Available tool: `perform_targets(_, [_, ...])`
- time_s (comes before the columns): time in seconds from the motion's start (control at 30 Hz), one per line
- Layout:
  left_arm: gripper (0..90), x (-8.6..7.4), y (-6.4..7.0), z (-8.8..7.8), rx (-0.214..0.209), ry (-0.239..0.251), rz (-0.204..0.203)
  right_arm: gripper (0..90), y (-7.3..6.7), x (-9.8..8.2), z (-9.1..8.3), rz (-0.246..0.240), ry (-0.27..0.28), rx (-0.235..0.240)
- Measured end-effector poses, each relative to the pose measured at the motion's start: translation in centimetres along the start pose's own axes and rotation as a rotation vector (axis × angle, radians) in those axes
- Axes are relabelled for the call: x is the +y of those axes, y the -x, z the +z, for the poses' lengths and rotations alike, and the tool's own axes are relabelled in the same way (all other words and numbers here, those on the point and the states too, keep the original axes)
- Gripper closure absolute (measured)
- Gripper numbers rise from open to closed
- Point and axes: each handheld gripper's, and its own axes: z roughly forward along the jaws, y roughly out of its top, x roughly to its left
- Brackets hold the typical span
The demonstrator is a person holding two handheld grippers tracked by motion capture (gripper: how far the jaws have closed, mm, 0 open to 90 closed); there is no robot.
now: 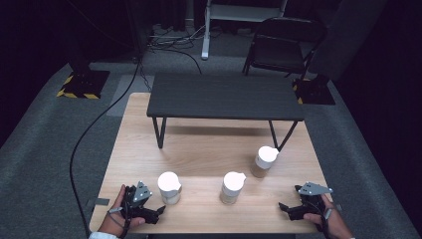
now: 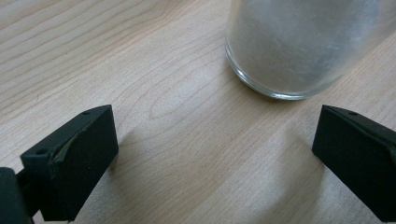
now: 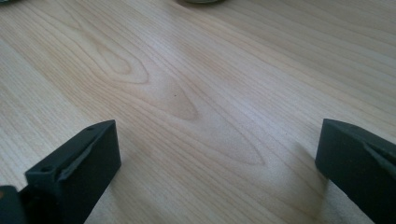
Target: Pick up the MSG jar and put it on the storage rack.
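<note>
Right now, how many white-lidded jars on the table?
3. Left jar just ahead of the left claw; middle jar near the front centre; right jar further back, by the dark shelf's leg. None looks hidden.

Premises present as a recording studio or test lab, not a home. Evidence: black curtained surroundings, grey carpet (image 1: pixel 45 149), hazard-striped stand bases (image 1: pixel 82 84) far left, loose cables (image 1: pixel 169 42) across the floor, a folding chair (image 1: pixel 283 47) far right, one lit wooden worktop (image 1: pixel 209 149).
</note>
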Motion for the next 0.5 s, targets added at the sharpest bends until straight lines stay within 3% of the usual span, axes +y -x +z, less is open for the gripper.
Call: perform_targets(0.5, [0.5,-0.06,0.21,-0.07,0.005,-0.001,-0.004,0.0,-0.12,0.01,0.02,0.004,0.0,-0.005])
